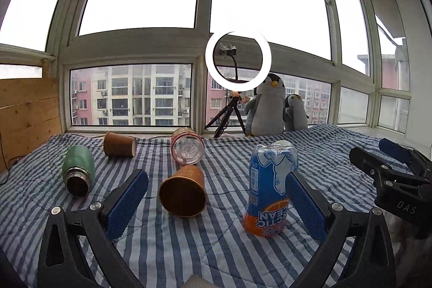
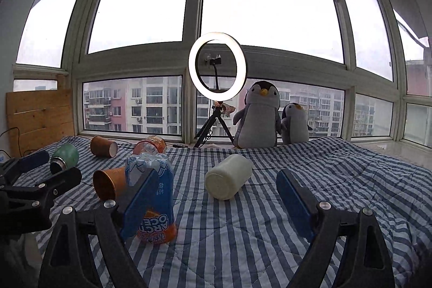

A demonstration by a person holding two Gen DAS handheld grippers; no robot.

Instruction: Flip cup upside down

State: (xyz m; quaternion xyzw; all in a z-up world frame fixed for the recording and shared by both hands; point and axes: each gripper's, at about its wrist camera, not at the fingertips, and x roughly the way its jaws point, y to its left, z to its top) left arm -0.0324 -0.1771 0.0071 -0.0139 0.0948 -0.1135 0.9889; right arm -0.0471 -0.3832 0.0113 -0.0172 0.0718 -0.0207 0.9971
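Note:
A brown paper cup (image 1: pixel 183 192) lies on its side on the striped cloth, mouth toward me, between the open fingers of my left gripper (image 1: pixel 216 201); it also shows in the right wrist view (image 2: pixel 109 184). A second brown cup (image 1: pixel 119 144) lies on its side farther back left. An upside-down Arctic Ocean bottle (image 1: pixel 270 188) stands just inside the left gripper's right finger. My right gripper (image 2: pixel 216 204) is open and empty, with a white cylinder cup (image 2: pixel 228 176) lying on its side ahead between its fingers.
A green flask (image 1: pixel 78 170) and a clear plastic bottle (image 1: pixel 187 149) lie on the cloth. A ring light on a tripod (image 2: pixel 217 66) and two plush penguins (image 2: pixel 256 118) stand by the window. A wooden board (image 1: pixel 27 118) stands at the left.

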